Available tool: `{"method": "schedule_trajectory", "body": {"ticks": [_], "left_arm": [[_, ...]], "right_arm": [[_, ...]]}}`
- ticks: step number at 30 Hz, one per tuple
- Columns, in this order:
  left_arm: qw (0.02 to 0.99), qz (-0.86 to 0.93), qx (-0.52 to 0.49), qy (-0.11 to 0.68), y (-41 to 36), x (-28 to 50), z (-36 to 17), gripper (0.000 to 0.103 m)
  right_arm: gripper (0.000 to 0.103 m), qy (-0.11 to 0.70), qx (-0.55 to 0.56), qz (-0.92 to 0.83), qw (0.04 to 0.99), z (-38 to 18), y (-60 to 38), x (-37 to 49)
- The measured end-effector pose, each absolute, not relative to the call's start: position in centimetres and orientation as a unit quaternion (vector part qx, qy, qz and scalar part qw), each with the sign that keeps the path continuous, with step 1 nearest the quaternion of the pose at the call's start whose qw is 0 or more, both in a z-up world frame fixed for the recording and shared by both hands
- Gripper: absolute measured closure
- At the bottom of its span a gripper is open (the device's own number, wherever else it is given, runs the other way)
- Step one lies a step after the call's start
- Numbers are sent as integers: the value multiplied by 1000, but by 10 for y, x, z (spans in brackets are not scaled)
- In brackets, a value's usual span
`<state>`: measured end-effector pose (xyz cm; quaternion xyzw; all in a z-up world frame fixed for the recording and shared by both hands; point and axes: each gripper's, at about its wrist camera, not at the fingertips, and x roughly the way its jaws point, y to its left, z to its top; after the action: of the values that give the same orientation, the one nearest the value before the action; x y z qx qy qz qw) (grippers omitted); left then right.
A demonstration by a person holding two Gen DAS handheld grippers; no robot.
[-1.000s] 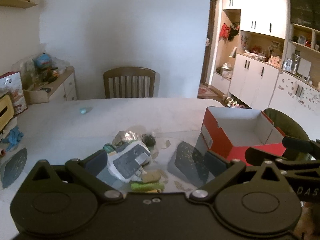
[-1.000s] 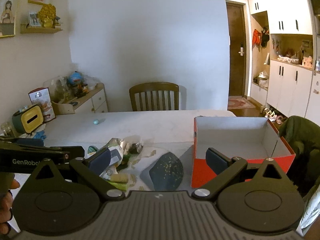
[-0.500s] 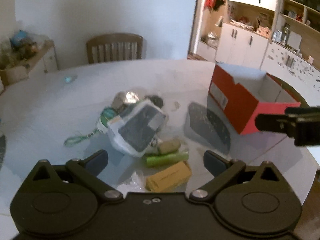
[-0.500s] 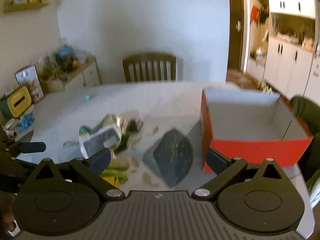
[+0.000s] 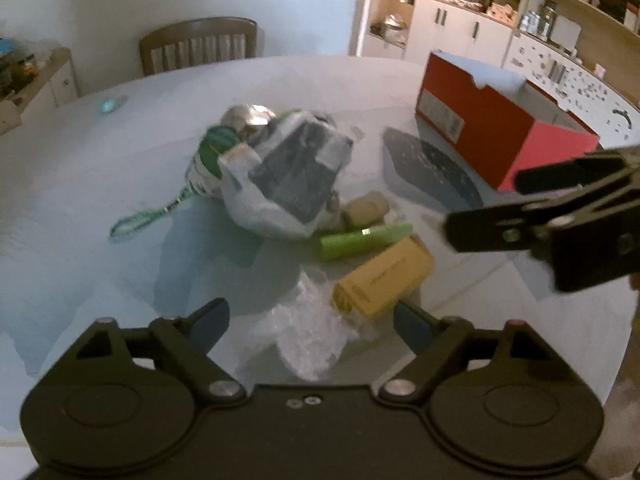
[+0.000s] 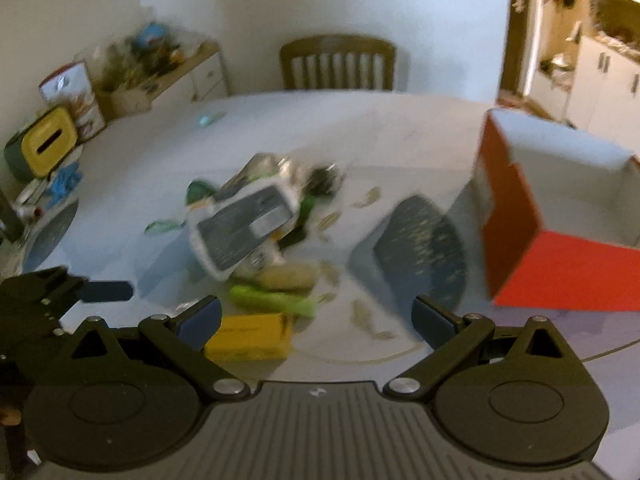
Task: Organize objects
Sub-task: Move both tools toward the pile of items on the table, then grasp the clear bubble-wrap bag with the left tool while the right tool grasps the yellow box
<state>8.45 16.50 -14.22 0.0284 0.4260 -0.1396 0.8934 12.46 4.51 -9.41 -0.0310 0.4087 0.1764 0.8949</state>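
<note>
Left tongs (image 5: 310,320): released, jaws spread wide, nothing between them; low centre of the left wrist view, over a crumpled clear plastic wrap (image 5: 308,332).
Right tongs (image 6: 316,320): released, jaws wide apart, empty; low centre of the right wrist view. In the left wrist view they enter from the right edge.
Desk (image 5: 80,184): pale round top, carries all the clutter.
Yellow box (image 5: 384,276): lying flat, lower centre-right of the left view, just beside the wrap and just inside the left tongs' right-hand finger; in the right view it sits just beside the right tongs' left-hand finger.
Green tube (image 5: 364,240): lying on its side, just above the yellow box in frame.
Beige lump (image 5: 366,210): touching the tube's upper side; identity unclear.
White bag (image 5: 288,184): centre of frame, dark packet showing through it; a foil-like item (image 5: 248,118) and a green-and-white item (image 5: 208,156) sit against its upper left.
Green cord (image 5: 140,224): trails to the left of the bag.
Dark mat (image 5: 432,176): flat, right of centre, between the bag and the box.
Red shoebox (image 5: 492,136): open top, upper right, at the desk's edge.
Small blue item (image 5: 109,105): alone, upper left, well apart from the pile.
Chair (image 5: 200,46): behind the desk, top centre-left.
Image quality: right view motion-blurred.
</note>
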Motion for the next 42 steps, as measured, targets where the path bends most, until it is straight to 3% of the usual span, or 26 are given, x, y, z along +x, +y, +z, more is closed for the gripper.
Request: {"method": "schedule_trajectory", "body": {"ticks": [7, 13, 27, 31, 35, 37, 42], "left_arm": [[888, -154, 48, 430, 171, 85, -157, 26], [890, -164, 43, 423, 177, 88, -158, 29], [891, -170, 32, 420, 183, 95, -162, 37], [891, -166, 32, 421, 186, 96, -159, 34], [895, -165, 30, 413, 188, 96, -153, 30], [896, -163, 32, 411, 187, 97, -150, 19], [890, -150, 50, 427, 186, 101, -159, 21]], "right_arm": [[2, 447, -58, 210, 868, -120, 80, 131], [2, 468, -61, 215, 855, -135, 95, 139], [24, 496, -49, 206, 842, -148, 105, 151], [30, 498, -41, 207, 841, -147, 103, 151], [45, 493, -33, 201, 846, -142, 98, 153], [46, 498, -24, 198, 844, -142, 91, 156], [46, 501, -18, 197, 843, -139, 90, 156]]}}
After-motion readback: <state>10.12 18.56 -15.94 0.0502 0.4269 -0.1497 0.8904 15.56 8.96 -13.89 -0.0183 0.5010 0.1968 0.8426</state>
